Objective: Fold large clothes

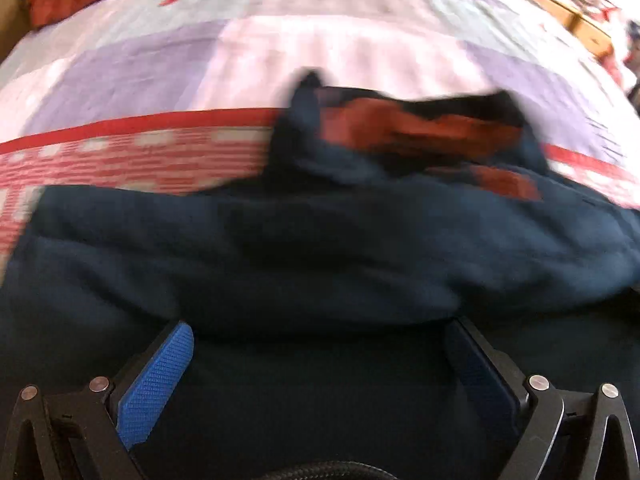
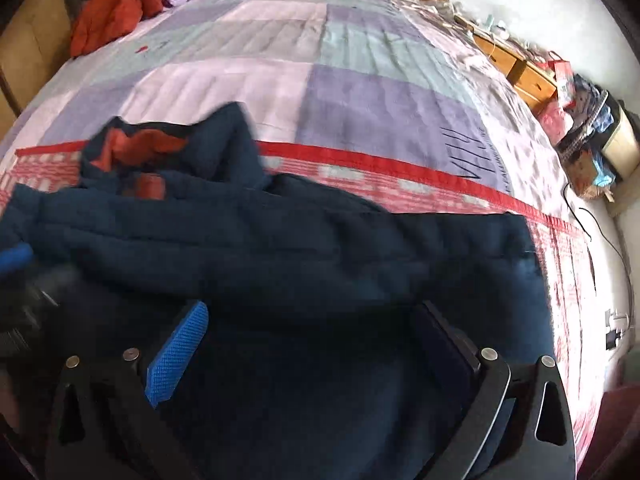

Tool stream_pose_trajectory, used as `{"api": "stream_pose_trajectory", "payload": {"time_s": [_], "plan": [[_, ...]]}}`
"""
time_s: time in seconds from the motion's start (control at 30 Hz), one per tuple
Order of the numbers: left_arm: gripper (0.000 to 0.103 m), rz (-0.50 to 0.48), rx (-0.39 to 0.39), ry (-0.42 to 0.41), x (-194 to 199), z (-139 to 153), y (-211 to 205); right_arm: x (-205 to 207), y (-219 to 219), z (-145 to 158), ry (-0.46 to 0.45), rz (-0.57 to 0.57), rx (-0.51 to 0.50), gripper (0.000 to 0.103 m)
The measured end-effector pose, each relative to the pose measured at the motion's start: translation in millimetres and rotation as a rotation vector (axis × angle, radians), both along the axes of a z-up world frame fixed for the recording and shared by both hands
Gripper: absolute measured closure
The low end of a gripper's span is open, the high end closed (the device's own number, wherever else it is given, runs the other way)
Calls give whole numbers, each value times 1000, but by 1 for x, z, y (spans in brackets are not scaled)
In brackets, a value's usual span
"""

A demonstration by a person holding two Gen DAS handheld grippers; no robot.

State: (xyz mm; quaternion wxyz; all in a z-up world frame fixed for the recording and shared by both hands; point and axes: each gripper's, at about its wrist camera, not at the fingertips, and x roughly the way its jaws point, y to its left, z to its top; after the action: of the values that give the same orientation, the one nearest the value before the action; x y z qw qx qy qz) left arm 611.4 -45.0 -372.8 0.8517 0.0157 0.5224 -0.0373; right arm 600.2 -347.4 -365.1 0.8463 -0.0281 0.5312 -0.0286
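A: Where does the navy jacket (image 2: 280, 248) lie?

B: Across the near end of the patchwork quilt (image 2: 360, 92), over its red stripe (image 2: 384, 162), bunched, with its orange lining (image 1: 416, 128) showing at the far edge.

A: And the grippers?

B: The left gripper (image 1: 320, 344) and right gripper (image 2: 316, 328) are both spread wide above the thick, soft-looking cloth, gripping nothing; likely placed to take a fold. Their blue pads (image 2: 176, 356) are ribbed.

A navy jacket (image 2: 280, 240) and orange garment (image 2: 112, 12) lie on the quilted bed (image 2: 360, 80).
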Motion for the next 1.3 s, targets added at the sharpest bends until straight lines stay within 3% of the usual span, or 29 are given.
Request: {"api": "stream_pose_trajectory", "payload": {"time_s": [0.17,0.23,0.33,0.97,1.3], "plan": [[0,94,97,26,11,-6,53,1,-78,-10,4,-103,-2,0],[0,110,98,33,14,-5,63,2,-93,-12,21,-110,71,0],[0,102,116,27,12,-6,68,2,-87,-12,15,-90,24,0],[0,76,131,-2,-13,5,80,-18,-81,-3,-29,-92,26,0],[0,61,86,-62,-68,18,115,-82,-93,8,-78,-83,76,0]]}}
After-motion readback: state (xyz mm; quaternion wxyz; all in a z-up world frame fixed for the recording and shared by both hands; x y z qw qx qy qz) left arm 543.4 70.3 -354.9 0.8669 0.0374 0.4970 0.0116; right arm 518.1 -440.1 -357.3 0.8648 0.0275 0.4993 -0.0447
